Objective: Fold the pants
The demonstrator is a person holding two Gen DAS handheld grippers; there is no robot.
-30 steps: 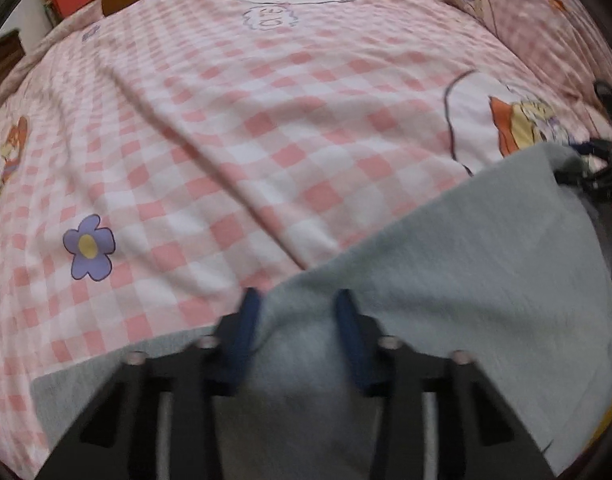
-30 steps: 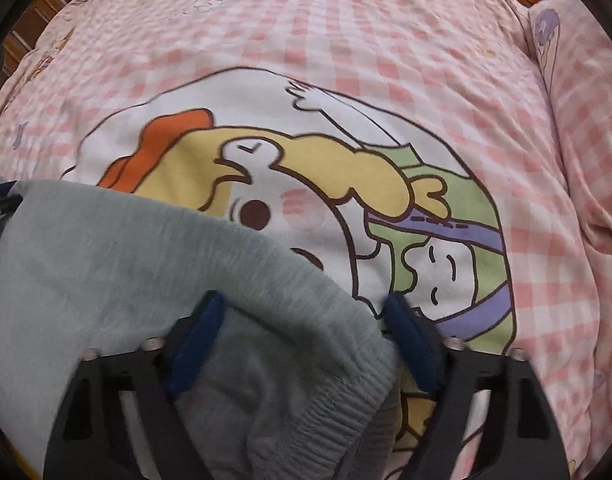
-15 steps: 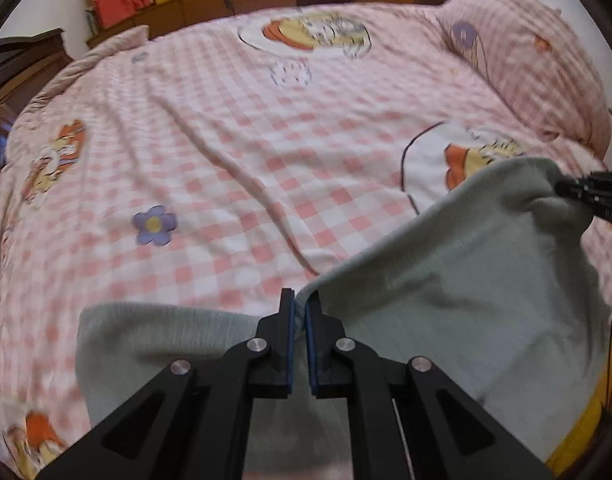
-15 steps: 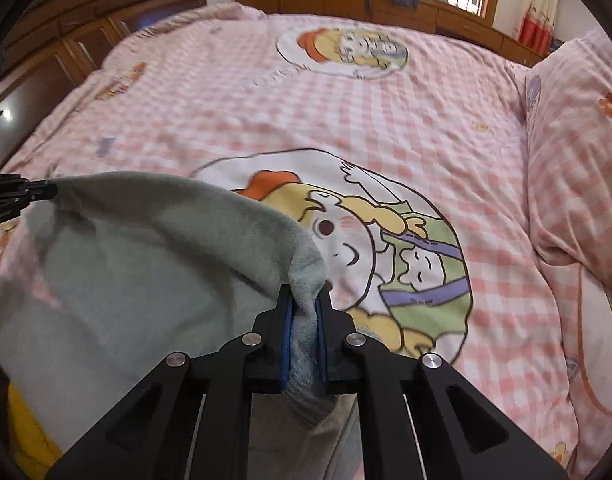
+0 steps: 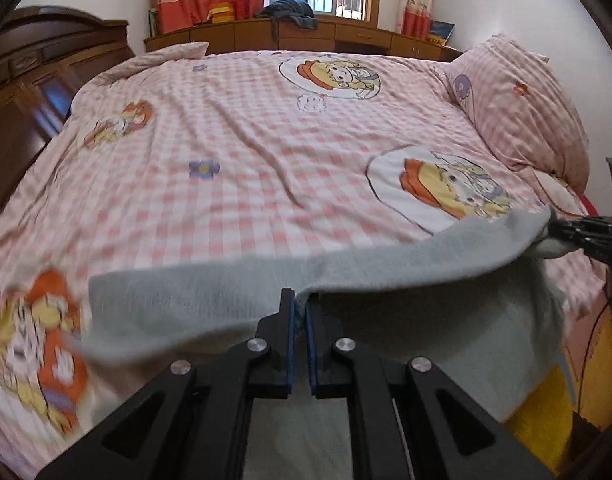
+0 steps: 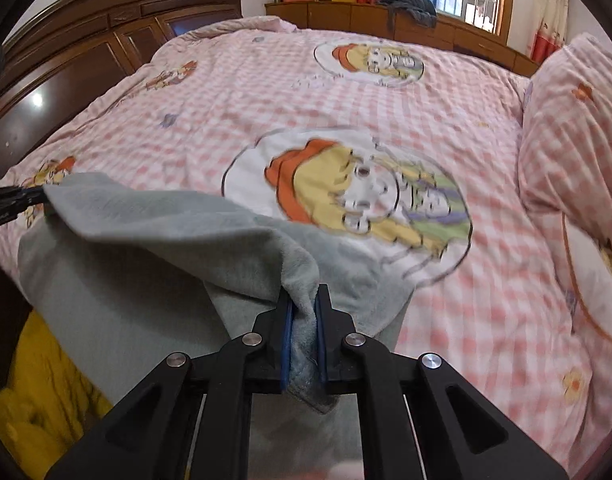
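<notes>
Both your grippers are clamped on the grey pants (image 5: 386, 276): the left gripper (image 5: 299, 312) and the right gripper (image 6: 303, 312) hold one edge stretched between them, the rest hanging below toward you, the bed (image 5: 265, 140) ahead.

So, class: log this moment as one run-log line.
step: lifting | left tool: shut on grey pants | right tool: shut on grey pants | bed: beneath

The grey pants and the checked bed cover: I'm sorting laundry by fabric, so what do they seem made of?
Grey pants: apparently soft fleece or brushed knit, matte; the edge pinched in the right gripper looks fuzzy and thick.
Checked bed cover: probably thin woven cotton or a blend, matte, printed; it lies in fine creases. Exact fibres cannot be told.
</notes>
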